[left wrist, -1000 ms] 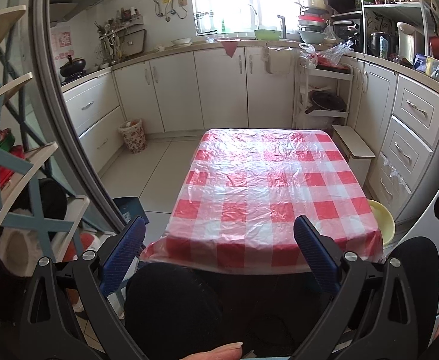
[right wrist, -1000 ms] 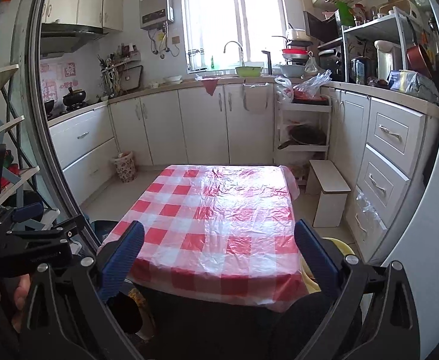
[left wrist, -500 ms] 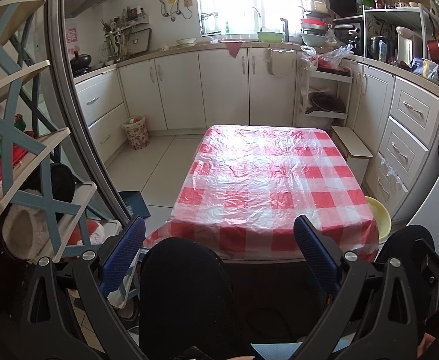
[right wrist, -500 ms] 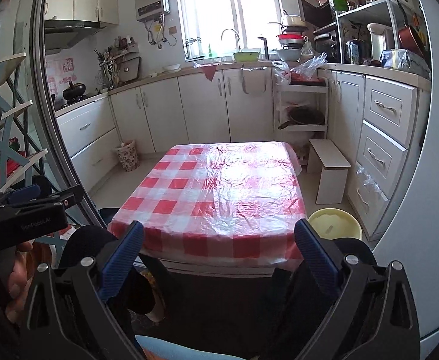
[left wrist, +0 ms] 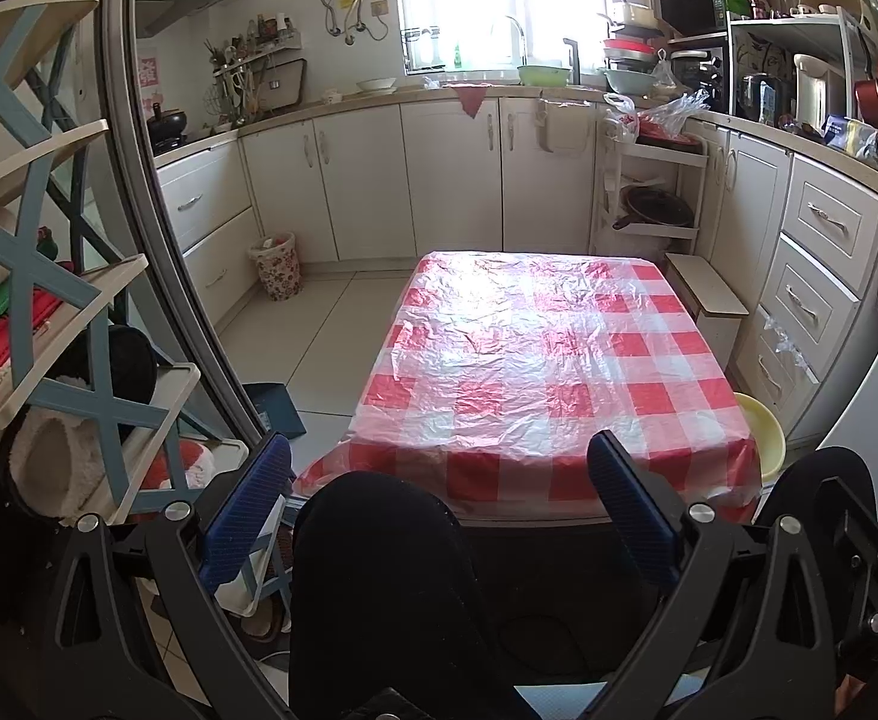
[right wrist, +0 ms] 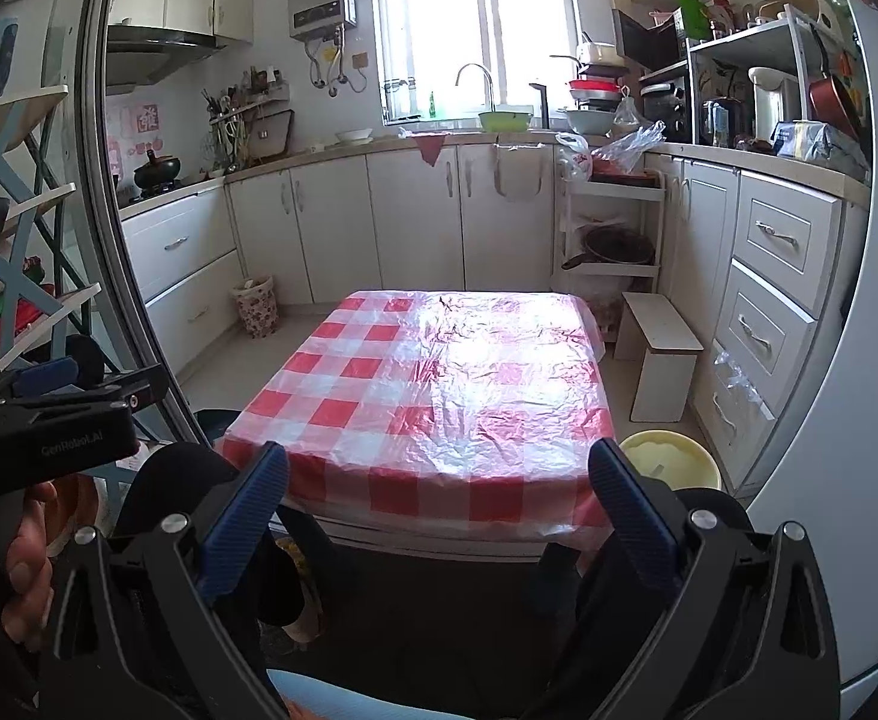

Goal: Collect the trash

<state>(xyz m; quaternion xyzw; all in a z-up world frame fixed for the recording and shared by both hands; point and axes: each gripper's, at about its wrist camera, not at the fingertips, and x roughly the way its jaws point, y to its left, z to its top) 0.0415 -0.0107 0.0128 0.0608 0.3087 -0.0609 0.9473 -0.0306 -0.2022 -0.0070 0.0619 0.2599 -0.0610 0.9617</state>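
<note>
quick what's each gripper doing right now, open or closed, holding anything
Left gripper: open, holding nothing.
Right gripper: open, holding nothing.

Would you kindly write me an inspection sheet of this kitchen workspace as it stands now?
Surface: table under a red-checked plastic cloth, nothing on it.
Job's things: patterned waste bin on the floor by the left cabinets; no loose trash seen.
Clutter: yellow basin at the table's right corner; small white stool beside the drawers.
Grippers: left claw open, empty; right claw open, empty.
Cables: nothing seen.
Surroundings: white cabinets, crowded counter, bright window.
</note>
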